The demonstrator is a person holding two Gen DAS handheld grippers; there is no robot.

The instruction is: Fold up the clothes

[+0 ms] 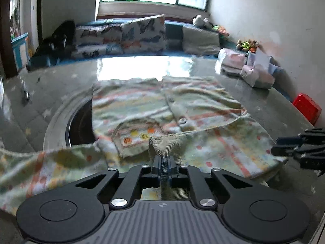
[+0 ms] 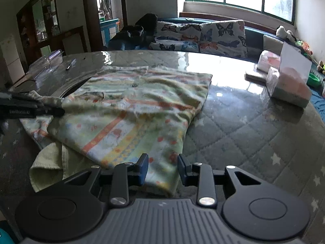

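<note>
A pastel striped and dotted baby cardigan [image 1: 138, 101] lies spread on the glass-topped table [image 1: 264, 105], with one sleeve folded across its front. My left gripper [image 1: 163, 158] is shut on that sleeve's ribbed green cuff [image 1: 165, 145] and holds it just above the pocket. In the right wrist view the left gripper [image 2: 40, 109] comes in from the left edge over the cardigan [image 2: 142, 101]. My right gripper [image 2: 163, 162] stands open over the garment's near folded edge, and its pads do not press the fabric. Another ribbed cuff [image 2: 46, 162] lies at the lower left. The right gripper [image 1: 300, 148] also shows at the right edge.
Wrapped tissue packs [image 2: 288, 85] stand at the table's far right, and a red box [image 1: 307, 107] sits by the wall. A pen [image 2: 70, 65] and a clear plastic case [image 2: 46, 65] lie far left. A dark round inset [image 1: 81, 126] shows under the garment. Butterfly cushions [image 2: 203, 34] line the bench behind.
</note>
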